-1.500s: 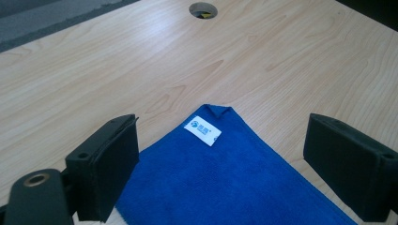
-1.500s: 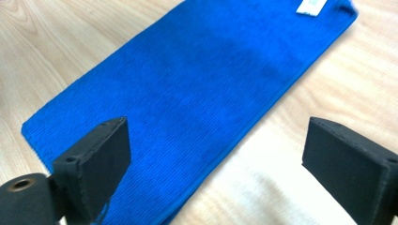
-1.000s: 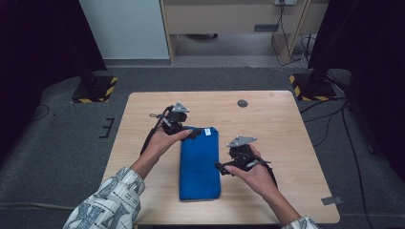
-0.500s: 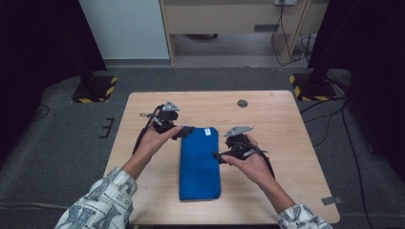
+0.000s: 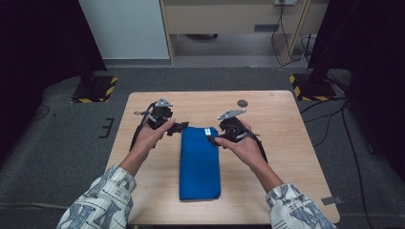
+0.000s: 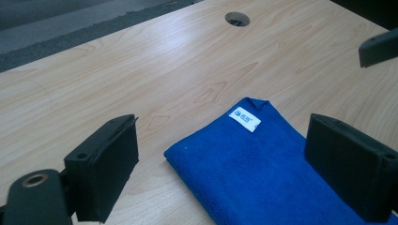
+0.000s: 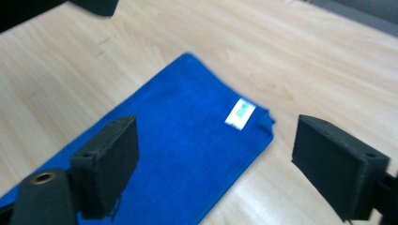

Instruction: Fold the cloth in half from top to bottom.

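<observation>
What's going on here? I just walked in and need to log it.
A person holds tongs in each hand over a light wooden table. A folded blue microfibre cloth lies flat between them. The left tongs and right tongs hover open at its far corners; the right jaws have just been closing slightly, gripping nothing.

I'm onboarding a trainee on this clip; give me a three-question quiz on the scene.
1. True or false: the blue cloth lies folded flat on the table.
2. What small item is sewn near the cloth's far end?
3. Which gripper's fingers press on the cloth: A left gripper, B right gripper, C neither?

Key: 1 true. 2 a white label. 3 C; both stand open beside its far corners.
</observation>
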`<state>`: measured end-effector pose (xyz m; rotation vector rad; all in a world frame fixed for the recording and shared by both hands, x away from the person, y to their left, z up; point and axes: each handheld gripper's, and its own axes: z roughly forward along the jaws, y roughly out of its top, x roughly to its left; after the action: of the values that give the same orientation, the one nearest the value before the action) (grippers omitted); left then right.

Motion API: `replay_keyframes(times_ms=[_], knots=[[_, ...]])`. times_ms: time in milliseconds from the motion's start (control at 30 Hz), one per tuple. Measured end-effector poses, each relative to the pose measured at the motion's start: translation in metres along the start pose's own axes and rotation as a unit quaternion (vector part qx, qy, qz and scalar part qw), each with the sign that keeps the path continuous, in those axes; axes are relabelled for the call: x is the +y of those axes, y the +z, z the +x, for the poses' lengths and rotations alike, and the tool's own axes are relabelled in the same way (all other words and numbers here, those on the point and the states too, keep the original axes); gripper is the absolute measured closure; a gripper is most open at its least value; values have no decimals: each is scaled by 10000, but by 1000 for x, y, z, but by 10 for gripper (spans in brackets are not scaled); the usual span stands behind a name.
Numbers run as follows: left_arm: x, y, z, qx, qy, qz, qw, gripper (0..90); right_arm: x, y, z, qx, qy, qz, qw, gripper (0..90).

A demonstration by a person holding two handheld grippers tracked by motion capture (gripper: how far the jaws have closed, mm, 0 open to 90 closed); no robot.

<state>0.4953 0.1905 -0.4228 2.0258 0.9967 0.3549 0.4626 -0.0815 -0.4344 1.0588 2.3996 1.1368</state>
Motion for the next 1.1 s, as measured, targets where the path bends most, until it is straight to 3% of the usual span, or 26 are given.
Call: replay_keyframes(times_ms=[133,400,567,667,800,967,1100], knots=[[0,3,4,37,-77,-13,10000,112,7,3,-6,-37,-16,7,10000,204],[-7,21,18,168,-175,229,9994,188,14,20,-27,-17,81,-39,10000,309],[-12,33,27,278,-267,295,9988,221,18,32,-40,-178,87,123,9997,395],[-15,39,32,379,-233,353,9984,242,20,40,-45,-169,140,252,9994,418],[-21,49,40,390,-338,470,9976,275,20,57,-50,-134,128,462,9988,460],[-23,55,41,415,-281,511,9974,288,17,72,-55,-168,14,509,9986,484],[-26,63,41,388,-288,573,9972,275,14,83,-60,-157,90,443,9989,479]])
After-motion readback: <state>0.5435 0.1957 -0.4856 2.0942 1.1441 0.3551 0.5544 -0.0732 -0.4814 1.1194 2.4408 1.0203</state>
